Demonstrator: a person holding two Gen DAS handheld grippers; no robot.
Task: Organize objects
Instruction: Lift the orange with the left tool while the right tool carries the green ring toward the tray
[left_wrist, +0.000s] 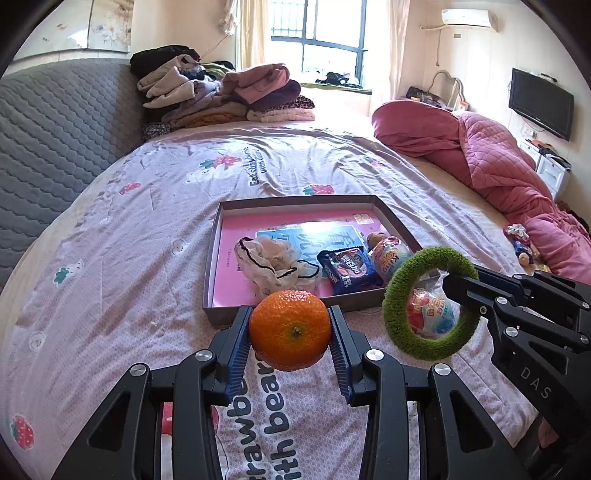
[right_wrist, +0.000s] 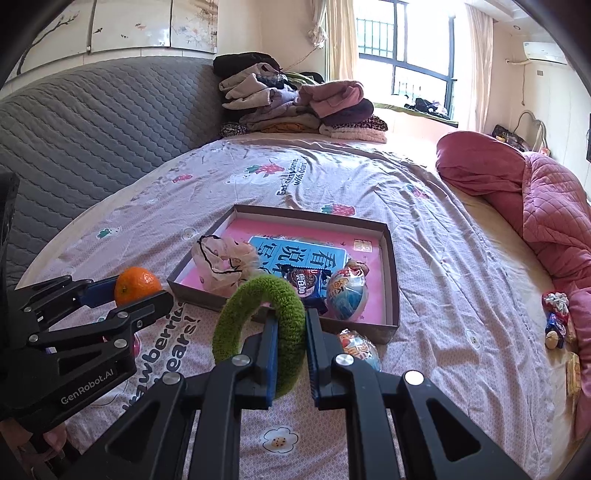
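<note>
My left gripper (left_wrist: 290, 334) is shut on an orange mandarin (left_wrist: 290, 329), held above the bed just before the near rim of a shallow cardboard box (left_wrist: 221, 225). My right gripper (right_wrist: 290, 339) is shut on a fuzzy green ring (right_wrist: 255, 295), held upright near the box's front edge (right_wrist: 280, 315). In the left wrist view the ring (left_wrist: 424, 345) and right gripper (left_wrist: 452, 282) are at the right. The box holds a white scrunchie (left_wrist: 266, 264), a dark blue snack packet (left_wrist: 349, 271), a blue booklet (left_wrist: 325, 238) and a wrapped toy egg (right_wrist: 347, 293). The mandarin also shows in the right wrist view (right_wrist: 136, 284).
Another wrapped toy egg (right_wrist: 360, 349) lies on the sheet before the box. A pink quilt (right_wrist: 546, 206) lies along the right, with small snacks (right_wrist: 556, 321) beside it. Folded clothes (left_wrist: 225, 96) are stacked at the far end. A grey headboard (left_wrist: 55, 140) runs along the left.
</note>
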